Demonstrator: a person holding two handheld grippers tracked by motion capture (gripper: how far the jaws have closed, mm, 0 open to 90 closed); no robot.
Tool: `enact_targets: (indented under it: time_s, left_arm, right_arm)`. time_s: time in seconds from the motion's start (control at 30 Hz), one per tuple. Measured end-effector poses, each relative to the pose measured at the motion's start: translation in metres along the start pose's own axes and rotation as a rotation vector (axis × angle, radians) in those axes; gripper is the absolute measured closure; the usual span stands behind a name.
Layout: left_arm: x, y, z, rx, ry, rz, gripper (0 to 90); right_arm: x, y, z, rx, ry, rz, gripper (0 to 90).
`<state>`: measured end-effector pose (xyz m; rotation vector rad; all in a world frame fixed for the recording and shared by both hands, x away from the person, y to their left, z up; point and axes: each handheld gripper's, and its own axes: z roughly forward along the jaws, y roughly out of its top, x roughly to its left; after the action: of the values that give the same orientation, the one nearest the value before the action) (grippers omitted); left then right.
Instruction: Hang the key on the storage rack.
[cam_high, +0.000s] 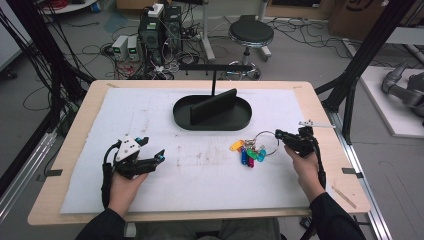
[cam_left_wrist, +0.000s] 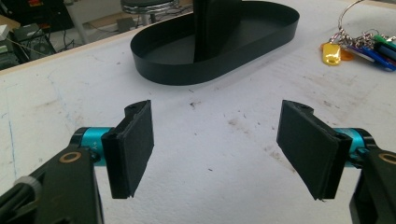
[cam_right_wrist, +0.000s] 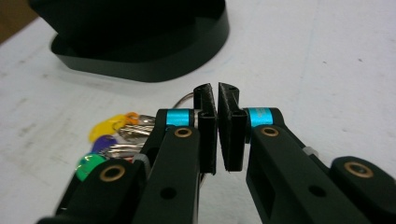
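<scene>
Key ring (cam_high: 265, 141) clamped in right claw (cam_high: 279, 135), coloured keys (cam_high: 248, 151) trailing leftward, left claw (cam_high: 151, 149) spread apart.

- Left gripper (cam_high: 152, 159): held low at the table's left side, pointing right & a bit forward. Jaws wide apart, nothing between; pads (cam_left_wrist: 133, 149) face each other across bare surface in the left gripper view.
- Left hand (cam_high: 125, 182) wraps the gripper body from behind; forearm in dark sleeve enters from the bottom edge.
- Right gripper (cam_high: 280, 135): at the right side, pointing left. Jaws nearly together, only a thin slit betw. pads (cam_right_wrist: 209, 135).
- Right hand (cam_high: 306, 167) grips from behind, dark sleeve at bottom right, cable along the wrist.
</scene>
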<state>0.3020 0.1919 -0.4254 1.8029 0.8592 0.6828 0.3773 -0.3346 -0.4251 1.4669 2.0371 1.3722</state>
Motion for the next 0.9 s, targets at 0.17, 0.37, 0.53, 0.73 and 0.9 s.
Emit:
enact_targets:
  time_s: [0.17,0.37,0.53,0.73,0.9]
  left_arm:
    - [0.0,0.0,0.001,-0.004,-0.002,-0.001,27.4]
    - [0.0,0.001,0.001,-0.003,-0.005,0.001,27.4]
    - [-0.001,0.0,0.001,-0.003,-0.011,0.0,27.4]
    - [-0.001,0.001,0.001,-0.005,-0.011,0.001,27.4]
    - [-0.001,0.001,0.001,-0.008,-0.015,-0.003,27.4]
  right_arm:
    - [0.007,0.001,-0.002,-0.02,0.044,0.002,87.0]
    - [0.013,0.0,0.002,0.015,0.066,-0.015,84.6]
    - [0.018,0.001,0.004,0.038,0.043,-0.045,86.3]
    - [0.025,0.007,0.0,0.018,0.079,-0.091,87.5]
    - [0.032,0.015,-0.007,-0.01,0.098,-0.131,87.6]
